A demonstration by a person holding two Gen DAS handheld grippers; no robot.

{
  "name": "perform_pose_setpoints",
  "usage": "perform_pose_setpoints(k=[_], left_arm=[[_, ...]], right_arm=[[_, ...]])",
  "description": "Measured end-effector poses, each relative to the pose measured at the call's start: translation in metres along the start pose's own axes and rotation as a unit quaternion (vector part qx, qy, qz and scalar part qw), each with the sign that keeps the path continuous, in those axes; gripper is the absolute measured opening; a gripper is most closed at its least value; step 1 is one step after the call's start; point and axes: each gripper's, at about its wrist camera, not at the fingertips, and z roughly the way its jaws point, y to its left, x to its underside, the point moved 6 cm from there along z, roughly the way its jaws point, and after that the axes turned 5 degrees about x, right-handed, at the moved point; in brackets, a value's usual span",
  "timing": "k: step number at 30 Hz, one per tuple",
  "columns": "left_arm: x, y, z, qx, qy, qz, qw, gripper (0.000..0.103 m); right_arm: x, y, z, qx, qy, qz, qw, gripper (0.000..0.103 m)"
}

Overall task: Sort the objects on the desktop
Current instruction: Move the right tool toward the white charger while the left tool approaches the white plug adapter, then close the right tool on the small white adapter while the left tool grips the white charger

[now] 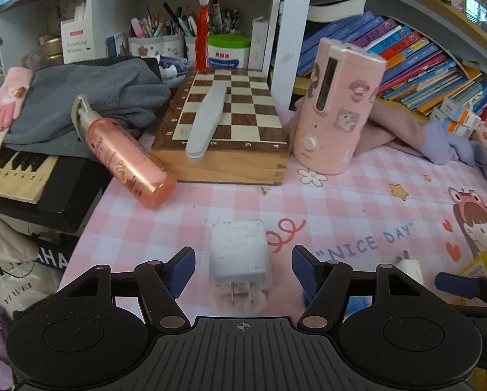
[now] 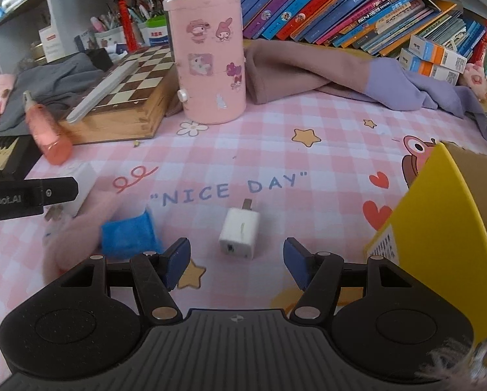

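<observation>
My left gripper (image 1: 243,272) gapes around the big charger (image 1: 238,254); right gripper (image 2: 237,257) gapes before the small charger (image 2: 240,235), 2 grabs probably coming.

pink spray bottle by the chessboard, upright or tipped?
Tipped. The pink spray bottle leans with its base on the checked mat and its pump end raised toward the grey cloth.

Pink checked mat (image 2: 308,169) w/ two chargers (image 2: 239,234), chessboard (image 1: 224,137)
</observation>
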Motion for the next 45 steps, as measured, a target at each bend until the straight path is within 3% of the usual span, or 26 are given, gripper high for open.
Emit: perform_pose_setpoints(k=[7,10,15,18,20,32,45], left_arm=[[0.0,0.003,0.018,-0.002,0.017,-0.006,0.9998,0.066],[0.0,0.004,0.022,-0.004,0.02,-0.005,0.9998,0.058],[0.0,0.005,0.025,0.002,0.024,-0.009,0.9997,0.043],[0.0,0.004,0.024,0.005,0.022,-0.008,0.9997,0.043],[0.0,0.003,0.022,0.006,0.019,-0.009,0.9998,0.042],[-0.003,-0.005,-0.034,0.038,-0.03,-0.017,0.9987,0.042],[0.026,-0.014,-0.1,0.084,-0.051,-0.034,0.9946,0.042]], right_arm=[[-0.005,-0.002,0.017,0.006,0.009,0.005,1.0,0.059],[-0.005,-0.001,0.022,0.006,0.014,0.003,1.0,0.057],[-0.004,-0.002,0.025,0.005,0.017,0.001,1.0,0.047],[-0.005,-0.002,0.026,0.007,0.014,-0.007,1.0,0.036],[-0.005,-0.001,0.026,0.002,0.012,-0.012,1.0,0.025],[-0.006,0.002,-0.001,-0.019,-0.016,-0.019,1.0,0.023],[0.008,0.006,-0.07,-0.041,-0.056,-0.024,0.997,0.023]])
